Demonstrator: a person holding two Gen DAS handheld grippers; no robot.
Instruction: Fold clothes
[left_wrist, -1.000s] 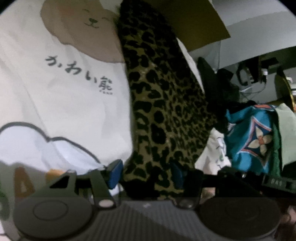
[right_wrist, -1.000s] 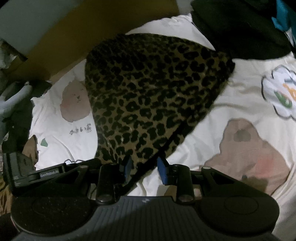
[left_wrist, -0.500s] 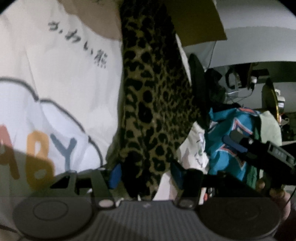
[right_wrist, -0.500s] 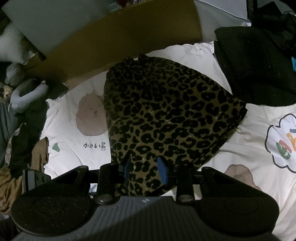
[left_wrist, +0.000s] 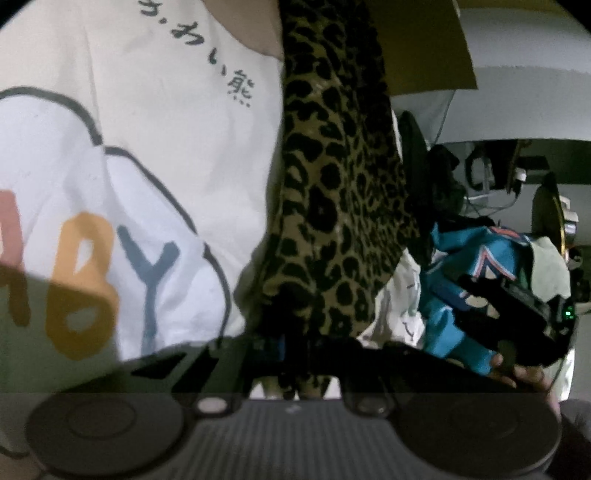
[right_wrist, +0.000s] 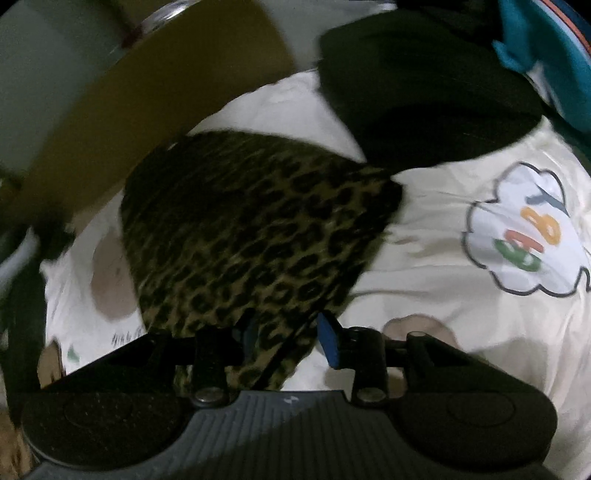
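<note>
Spread under everything: a cream bedsheet (right_wrist: 461, 192) printed with brown bears, small dark script and a white cloud bearing coloured letters (left_wrist: 92, 258), the cloud lying left of the left fingers and far right of the right fingers (right_wrist: 328, 339). Directly on it, ahead of and between both pairs of fingers, a leopard-print garment (right_wrist: 251, 229) (left_wrist: 332, 177). Beyond that, up and right of the right fingers, a dark black garment (right_wrist: 424, 99), and past it at the sheet's edge a teal cloth (left_wrist: 454, 266). Everything blurred and dim.
</note>
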